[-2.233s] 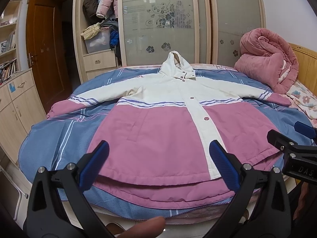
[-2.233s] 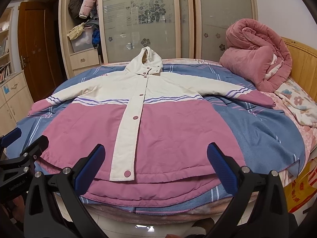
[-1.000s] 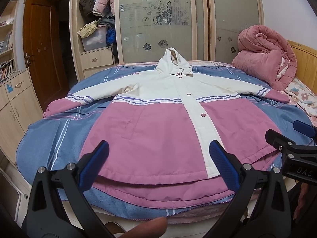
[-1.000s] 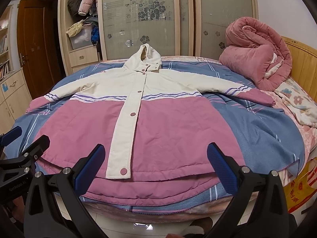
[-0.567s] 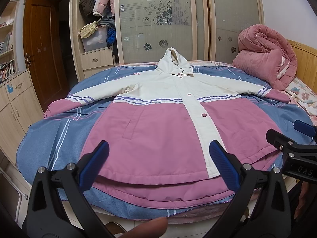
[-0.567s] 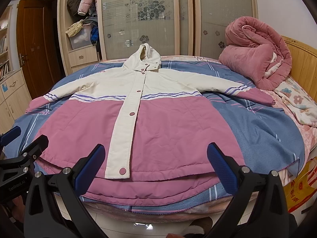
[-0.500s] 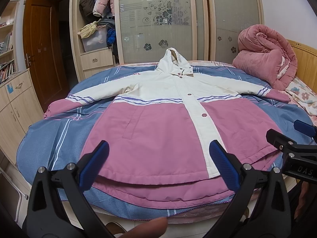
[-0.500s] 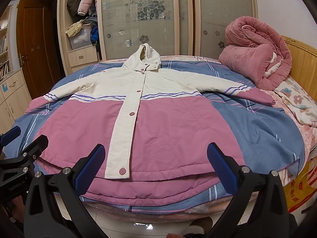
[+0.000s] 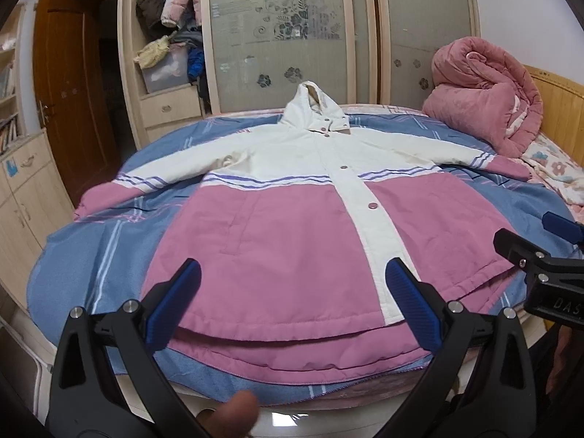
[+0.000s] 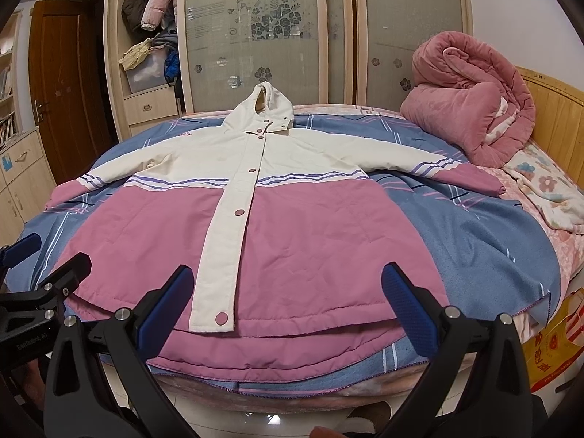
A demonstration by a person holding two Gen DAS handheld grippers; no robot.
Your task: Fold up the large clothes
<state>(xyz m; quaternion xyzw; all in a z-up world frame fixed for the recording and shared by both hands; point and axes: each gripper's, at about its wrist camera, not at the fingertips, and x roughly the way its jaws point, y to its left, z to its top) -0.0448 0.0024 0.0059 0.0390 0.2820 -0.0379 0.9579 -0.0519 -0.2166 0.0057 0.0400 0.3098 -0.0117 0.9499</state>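
Pink-and-white hooded coat (image 9: 292, 226) spread flat, front up, on blue blanket (image 9: 91, 241). Left gripper (image 9: 292, 303) spread wide at coat's hem; right gripper (image 9: 540, 244) beside hem's right corner, grip unclear

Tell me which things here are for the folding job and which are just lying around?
For the job: the coat, spread flat on the blue blanket; the left tongs and right tongs, both open.

Just lying around: the rolled pink quilt, the flowered sheet, the wardrobe.

Coat (image 9: 292, 226) flat on bed (image 9: 91, 255)
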